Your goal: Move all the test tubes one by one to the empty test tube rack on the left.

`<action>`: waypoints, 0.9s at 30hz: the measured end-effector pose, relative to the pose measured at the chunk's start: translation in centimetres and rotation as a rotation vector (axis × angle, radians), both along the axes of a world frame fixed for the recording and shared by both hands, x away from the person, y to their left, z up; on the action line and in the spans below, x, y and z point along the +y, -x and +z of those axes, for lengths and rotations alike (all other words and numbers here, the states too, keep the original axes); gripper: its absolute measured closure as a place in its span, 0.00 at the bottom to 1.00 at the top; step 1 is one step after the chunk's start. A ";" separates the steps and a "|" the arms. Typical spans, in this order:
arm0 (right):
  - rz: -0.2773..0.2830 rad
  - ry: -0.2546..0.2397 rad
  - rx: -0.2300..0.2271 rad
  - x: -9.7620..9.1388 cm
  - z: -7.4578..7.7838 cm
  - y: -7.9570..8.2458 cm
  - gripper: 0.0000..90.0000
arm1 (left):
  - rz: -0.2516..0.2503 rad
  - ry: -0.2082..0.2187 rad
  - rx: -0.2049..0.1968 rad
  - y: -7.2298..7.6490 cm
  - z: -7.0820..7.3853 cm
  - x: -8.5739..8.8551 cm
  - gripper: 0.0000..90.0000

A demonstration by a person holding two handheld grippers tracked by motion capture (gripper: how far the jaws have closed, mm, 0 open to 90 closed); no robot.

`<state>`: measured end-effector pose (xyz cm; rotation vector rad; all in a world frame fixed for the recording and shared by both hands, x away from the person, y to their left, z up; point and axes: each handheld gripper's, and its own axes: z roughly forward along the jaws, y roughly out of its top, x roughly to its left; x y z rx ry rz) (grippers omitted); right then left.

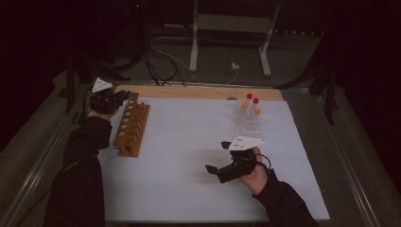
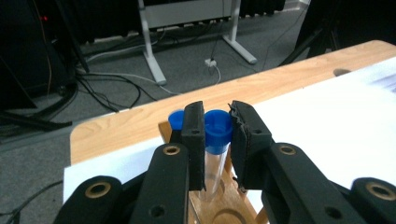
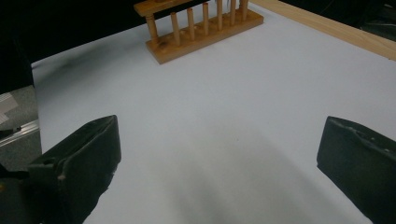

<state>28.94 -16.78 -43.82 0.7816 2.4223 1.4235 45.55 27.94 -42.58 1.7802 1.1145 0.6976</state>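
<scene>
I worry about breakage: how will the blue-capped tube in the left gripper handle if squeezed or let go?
The blue-capped tube has thin clear walls, so it is probably light, slick and crackable. The left gripper clamps it upright over the wooden rack; laid flat, it would likely roll.

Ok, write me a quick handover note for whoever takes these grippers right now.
Left gripper: fingers shut on a blue-capped tube, over the far end of the wooden rack.
Right gripper: open, holding nothing, over the white mat.
Done: another blue cap shows just behind the held one.
Left: seat this tube; four capped tubes, red and orange, wait in the clear rack far right.
</scene>
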 end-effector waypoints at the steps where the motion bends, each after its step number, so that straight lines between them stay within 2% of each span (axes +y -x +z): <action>1: 0.000 0.000 -0.001 0.0 0.0 0.0 0.00 | 0.000 -0.003 0.002 0.0 -0.2 0.0 0.86; 7: 0.001 -0.003 0.000 -0.1 0.0 0.0 0.00 | 0.007 -0.007 0.022 -0.1 -1.5 -0.1 0.86; 12: 0.003 0.000 0.001 -0.1 -0.1 0.0 0.00 | 0.012 0.017 0.025 -0.2 -2.1 0.0 0.86; 17: 0.004 0.000 0.002 -0.1 -0.1 -0.1 0.00 | 0.019 0.023 0.033 -0.2 -2.5 0.2 0.86; 21: 0.008 0.000 0.002 -0.2 0.0 0.0 0.00 | -0.009 0.022 0.045 -0.2 -2.4 0.3 0.86; 23: 0.007 -0.004 0.003 -0.2 0.1 0.0 0.00 | -0.018 0.028 0.049 -0.1 -2.2 0.2 0.79; 24: 0.006 -0.006 0.003 -0.2 0.1 0.0 0.00 | -0.030 0.046 0.048 0.0 -2.0 0.3 0.74; 26: 0.006 -0.009 -0.003 -0.3 0.4 -0.1 0.00 | -0.019 0.059 0.043 0.4 -1.4 0.2 0.56; 27: 0.004 -0.011 -0.004 -0.4 0.5 -0.1 0.00 | -0.027 0.068 0.038 0.7 -1.1 0.2 0.51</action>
